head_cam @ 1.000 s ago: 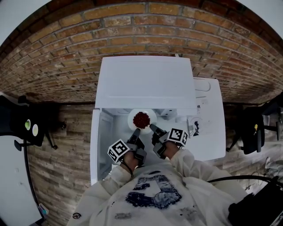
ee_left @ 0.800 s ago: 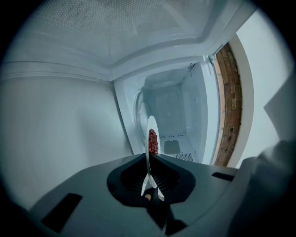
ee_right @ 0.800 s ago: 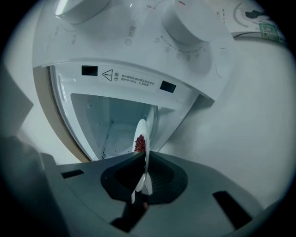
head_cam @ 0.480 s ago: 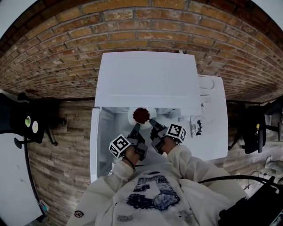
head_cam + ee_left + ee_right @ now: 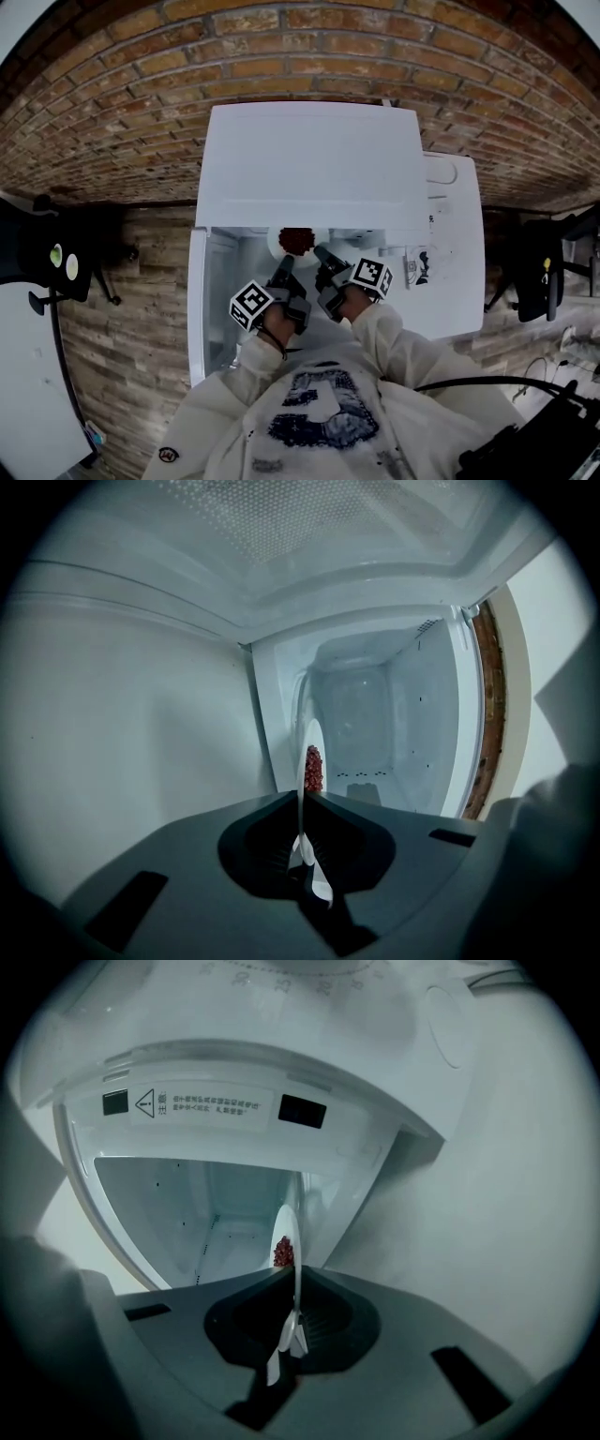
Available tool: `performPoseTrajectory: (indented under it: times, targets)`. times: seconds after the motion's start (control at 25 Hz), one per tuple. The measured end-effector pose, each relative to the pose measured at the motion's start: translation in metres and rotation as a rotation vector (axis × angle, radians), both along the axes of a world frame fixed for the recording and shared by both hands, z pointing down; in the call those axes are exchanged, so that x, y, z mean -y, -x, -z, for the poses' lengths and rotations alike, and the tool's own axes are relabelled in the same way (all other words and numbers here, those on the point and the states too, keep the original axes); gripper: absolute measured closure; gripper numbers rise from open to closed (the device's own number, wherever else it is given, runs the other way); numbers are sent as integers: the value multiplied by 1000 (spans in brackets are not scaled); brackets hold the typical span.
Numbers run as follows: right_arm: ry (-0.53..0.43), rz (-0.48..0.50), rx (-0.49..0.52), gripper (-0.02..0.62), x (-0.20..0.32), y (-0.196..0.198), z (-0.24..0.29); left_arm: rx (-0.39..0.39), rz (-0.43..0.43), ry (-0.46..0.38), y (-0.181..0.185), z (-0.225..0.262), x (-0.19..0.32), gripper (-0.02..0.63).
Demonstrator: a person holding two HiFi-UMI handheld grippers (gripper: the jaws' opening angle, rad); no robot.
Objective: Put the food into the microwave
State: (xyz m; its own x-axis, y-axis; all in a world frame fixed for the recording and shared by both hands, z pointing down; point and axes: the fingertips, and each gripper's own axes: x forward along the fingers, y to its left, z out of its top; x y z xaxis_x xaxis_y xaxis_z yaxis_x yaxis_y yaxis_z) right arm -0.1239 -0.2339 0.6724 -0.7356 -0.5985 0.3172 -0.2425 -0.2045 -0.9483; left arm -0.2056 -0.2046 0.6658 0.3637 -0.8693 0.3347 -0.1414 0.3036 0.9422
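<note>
Left gripper (image 5: 284,274) and right gripper (image 5: 322,258) each pinch the plate (image 5: 277,247) by its rim. Uneven pushing could tilt it, spilling food (image 5: 298,238) inside the microwave (image 5: 309,169) ahead.

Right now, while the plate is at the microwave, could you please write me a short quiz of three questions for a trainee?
1. True or false: the microwave door is open.
2. The left gripper and right gripper both hold the plate by: A. its rim, B. its middle, C. a handle.
3. Fill in: the food on the plate is ___ in colour.

Key: 1 true; 2 A; 3 red.
</note>
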Motion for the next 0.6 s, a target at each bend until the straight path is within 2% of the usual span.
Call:
performPoseTrajectory:
  times: [0.6]
  targets:
    - [-8, -26, -8, 569, 19, 4, 0, -11, 4, -2, 5, -3, 19, 584]
